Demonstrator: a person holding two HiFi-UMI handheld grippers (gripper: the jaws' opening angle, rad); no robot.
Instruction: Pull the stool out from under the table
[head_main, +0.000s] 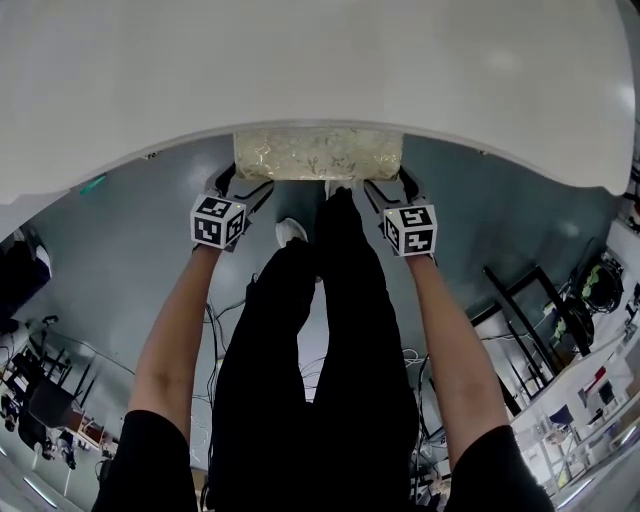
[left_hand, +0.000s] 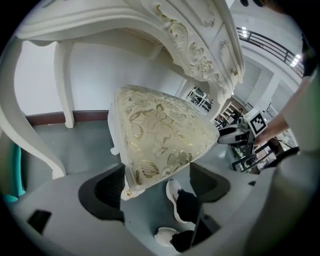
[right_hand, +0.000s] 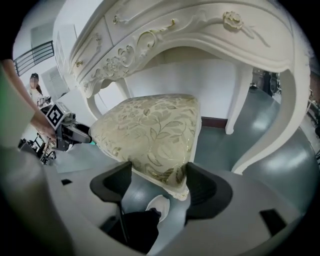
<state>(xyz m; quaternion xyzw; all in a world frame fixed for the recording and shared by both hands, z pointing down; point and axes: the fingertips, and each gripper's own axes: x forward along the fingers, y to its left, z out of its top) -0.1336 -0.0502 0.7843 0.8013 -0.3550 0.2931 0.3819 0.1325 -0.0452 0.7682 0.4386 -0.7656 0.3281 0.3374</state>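
The stool (head_main: 318, 154), with a cream cushion patterned in gold leaves, shows its front edge from under the white table (head_main: 300, 70). My left gripper (head_main: 243, 181) straddles its front left corner and my right gripper (head_main: 388, 183) its front right corner. In the left gripper view the cushion corner (left_hand: 150, 150) fills the gap of the left gripper (left_hand: 157, 172), touching both pads. The right gripper view shows the other corner (right_hand: 155, 135) wedged the same way in the right gripper (right_hand: 160, 176). The carved table apron (right_hand: 150, 40) hangs above the seat.
Curved white table legs (left_hand: 62, 75) (right_hand: 280, 115) stand either side of the stool. The person's black-trousered legs (head_main: 320, 330) and white shoes (head_main: 290, 232) are just behind it. Cables (head_main: 225, 330) lie on the grey floor, and black frames (head_main: 520, 300) stand to the right.
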